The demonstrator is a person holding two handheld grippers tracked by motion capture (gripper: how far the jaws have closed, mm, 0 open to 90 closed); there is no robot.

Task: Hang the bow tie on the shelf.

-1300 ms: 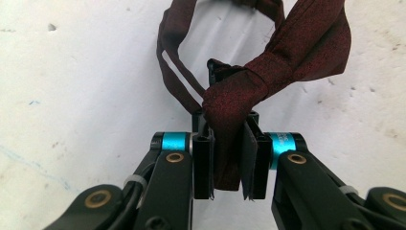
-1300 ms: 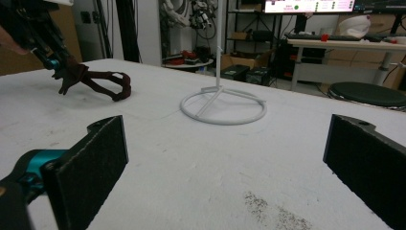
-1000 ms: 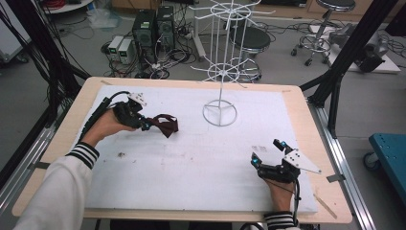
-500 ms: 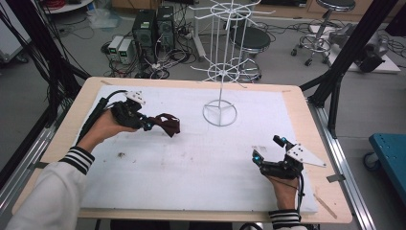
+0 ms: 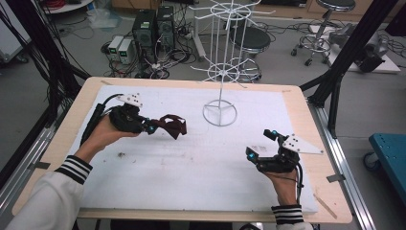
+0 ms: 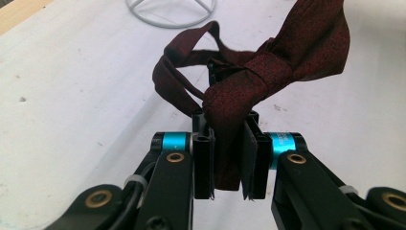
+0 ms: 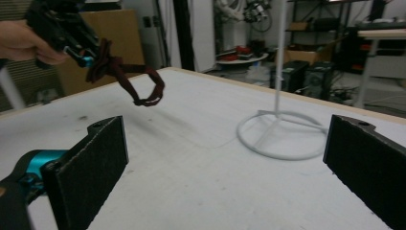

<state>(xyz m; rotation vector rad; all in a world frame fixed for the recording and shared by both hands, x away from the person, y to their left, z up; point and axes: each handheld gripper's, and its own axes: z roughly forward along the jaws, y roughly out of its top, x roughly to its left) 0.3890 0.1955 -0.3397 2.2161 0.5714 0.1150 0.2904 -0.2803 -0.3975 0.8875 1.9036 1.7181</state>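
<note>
Bow tie clamped in left tongs, right tongs apart, white table, wire rack, cluttered lab floor.

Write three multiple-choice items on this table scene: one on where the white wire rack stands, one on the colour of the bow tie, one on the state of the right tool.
1. Where does the white wire rack stand?
A. At the far middle of the table
B. At the near left corner
C. On the floor beside the table

2. What colour is the bow tie?
A. Bright yellow
B. Dark red
C. White

3. How is the right tool?
A. Shut on the bow tie
B. Shut on the rack's pole
C. Open, with nothing between its jaws

Answers:
1 A: in the high view its ring base rests on the white mat near the table's far edge.
2 B: the left gripper view shows dark red fabric pinched by the left tool.
3 C: the right gripper view shows its pads far apart over bare mat.
</note>
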